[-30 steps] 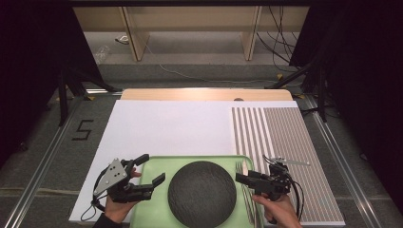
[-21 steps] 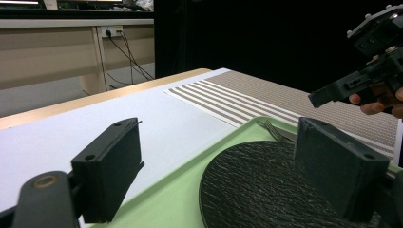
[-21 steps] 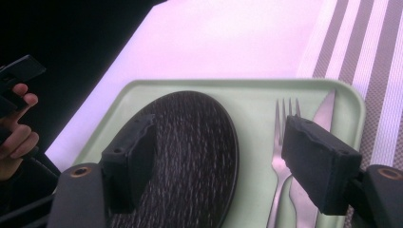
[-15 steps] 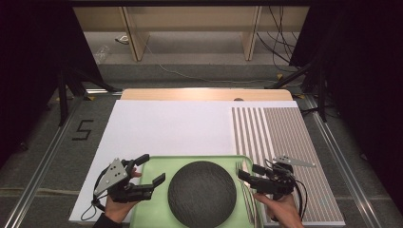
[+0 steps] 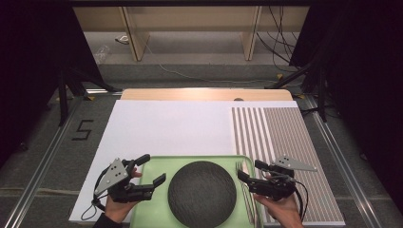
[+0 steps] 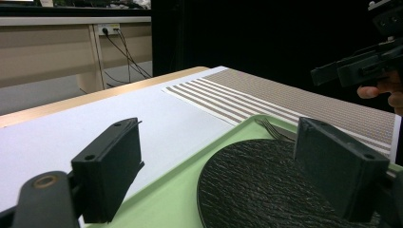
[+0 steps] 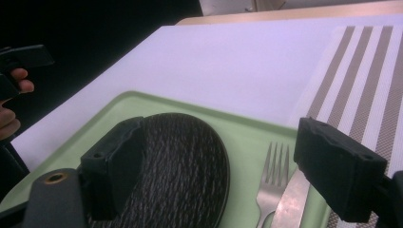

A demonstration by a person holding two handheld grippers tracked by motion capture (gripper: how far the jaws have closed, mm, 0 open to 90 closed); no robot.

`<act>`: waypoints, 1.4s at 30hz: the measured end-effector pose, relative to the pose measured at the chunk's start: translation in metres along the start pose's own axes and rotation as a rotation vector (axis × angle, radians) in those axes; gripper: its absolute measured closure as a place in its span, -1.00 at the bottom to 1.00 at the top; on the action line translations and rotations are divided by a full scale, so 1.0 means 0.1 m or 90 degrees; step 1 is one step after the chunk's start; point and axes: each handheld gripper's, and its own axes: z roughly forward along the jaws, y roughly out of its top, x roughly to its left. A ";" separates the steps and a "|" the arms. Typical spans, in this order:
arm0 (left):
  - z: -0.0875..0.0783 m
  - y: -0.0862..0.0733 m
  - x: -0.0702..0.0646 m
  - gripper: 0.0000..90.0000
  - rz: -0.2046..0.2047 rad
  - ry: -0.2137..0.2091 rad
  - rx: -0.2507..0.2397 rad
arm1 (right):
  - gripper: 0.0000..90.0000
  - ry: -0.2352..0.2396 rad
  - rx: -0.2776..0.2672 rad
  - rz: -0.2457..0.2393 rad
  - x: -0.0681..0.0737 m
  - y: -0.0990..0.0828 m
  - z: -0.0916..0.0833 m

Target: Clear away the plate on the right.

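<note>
White tabletop (image 5: 161, 128), smooth green tray (image 5: 157, 209), round rough-textured dark plate (image 5: 202, 192), metal fork (image 7: 273, 183)

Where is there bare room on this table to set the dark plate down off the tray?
The white mat is bare between the tray and the wooden edge. The striped placemat is bare beyond the right gripper. It is crowded on the tray: plate, fork, knife, left gripper.

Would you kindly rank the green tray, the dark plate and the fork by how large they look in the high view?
1. Green tray, largest, though cut off by the bottom edge.
2. Dark plate, round, lying inside the tray.
3. Fork, smallest, a thin strip near the tray's right rim.
</note>
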 end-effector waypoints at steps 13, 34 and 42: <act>0.01 0.00 0.00 -0.65 0.000 -0.003 0.002 | -0.61 -0.004 -0.017 -0.055 0.06 0.00 -0.03; 0.01 0.00 0.00 -0.65 0.000 -0.009 0.007 | -0.64 -0.034 -0.033 -0.080 0.05 0.00 -0.10; 0.02 0.00 0.00 -0.65 -0.004 -0.011 0.006 | -0.64 -0.031 -0.041 -0.087 0.07 0.00 -0.12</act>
